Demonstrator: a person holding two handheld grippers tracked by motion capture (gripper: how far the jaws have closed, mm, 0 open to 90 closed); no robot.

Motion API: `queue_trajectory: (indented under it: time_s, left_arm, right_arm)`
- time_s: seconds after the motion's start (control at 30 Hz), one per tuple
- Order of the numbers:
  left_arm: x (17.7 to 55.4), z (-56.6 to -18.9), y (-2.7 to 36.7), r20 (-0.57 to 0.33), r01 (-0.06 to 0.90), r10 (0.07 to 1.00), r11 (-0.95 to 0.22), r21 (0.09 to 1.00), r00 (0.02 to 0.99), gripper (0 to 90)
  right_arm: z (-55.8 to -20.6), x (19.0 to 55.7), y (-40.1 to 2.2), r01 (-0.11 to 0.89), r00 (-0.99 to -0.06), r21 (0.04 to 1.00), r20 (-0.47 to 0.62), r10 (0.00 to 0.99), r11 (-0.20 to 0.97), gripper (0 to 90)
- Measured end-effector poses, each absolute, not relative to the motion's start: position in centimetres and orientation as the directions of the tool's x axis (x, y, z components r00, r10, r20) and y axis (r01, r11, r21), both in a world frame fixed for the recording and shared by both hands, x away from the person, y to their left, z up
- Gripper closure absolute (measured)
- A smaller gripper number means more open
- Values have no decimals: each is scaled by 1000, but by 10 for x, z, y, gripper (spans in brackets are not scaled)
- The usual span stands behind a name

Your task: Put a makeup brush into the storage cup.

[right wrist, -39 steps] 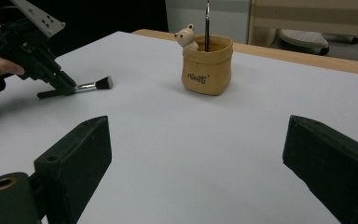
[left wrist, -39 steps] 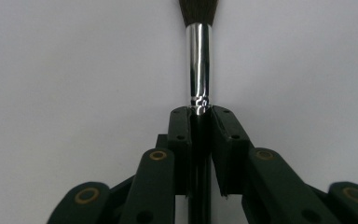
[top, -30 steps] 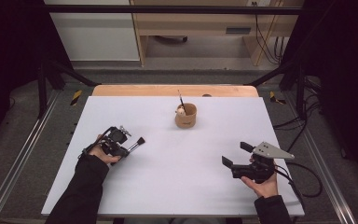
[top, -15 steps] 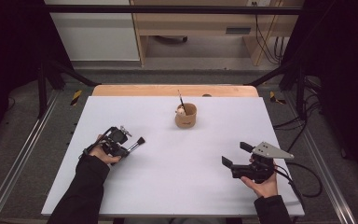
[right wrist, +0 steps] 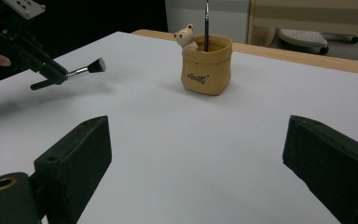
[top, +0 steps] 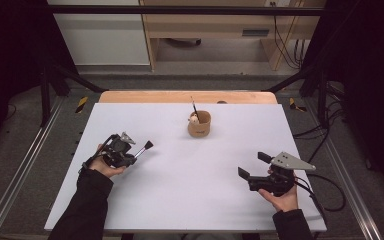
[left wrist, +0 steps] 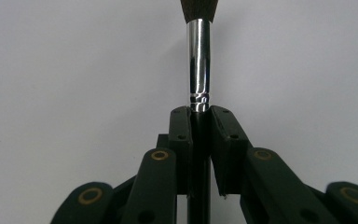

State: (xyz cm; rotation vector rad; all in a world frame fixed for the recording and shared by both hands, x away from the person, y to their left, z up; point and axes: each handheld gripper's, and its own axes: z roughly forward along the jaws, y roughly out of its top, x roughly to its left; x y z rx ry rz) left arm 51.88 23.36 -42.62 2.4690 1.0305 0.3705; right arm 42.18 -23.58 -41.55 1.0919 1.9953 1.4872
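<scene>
My left gripper [top: 130,151] hovers over the left part of the white table [top: 180,200], shut on the black handle of a brush [top: 145,147]. In the left gripper view my left gripper [left wrist: 200,116] clamps the handle just below the silver ferrule of the brush [left wrist: 199,60], whose dark bristles point away. A tan pot [top: 199,126] stands at the far middle with a thin brush [top: 194,107] upright in it. My right gripper [top: 253,165] stays at the near right, open and holding nothing. The right gripper view shows my right gripper [right wrist: 198,135] aimed at the pot [right wrist: 206,65].
A small bear figure [right wrist: 185,35] peeks over the pot's rim. A wooden strip [top: 185,96] runs along the table's far edge. Metal frame rails [top: 20,170] flank the table, and cables [top: 325,185] trail off at the right.
The left gripper and its brush have shifted slightly toward the far side. The right gripper has kept still.
</scene>
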Motion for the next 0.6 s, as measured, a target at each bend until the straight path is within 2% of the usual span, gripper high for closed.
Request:
queue_trajectory:
  time_s: [0.6]
  left_arm:
    - [488,-418,235,58,549,755,-525,650,653,785]
  right_arm:
    - [-416,422,-236,348,-596,929,119,794,122,83]
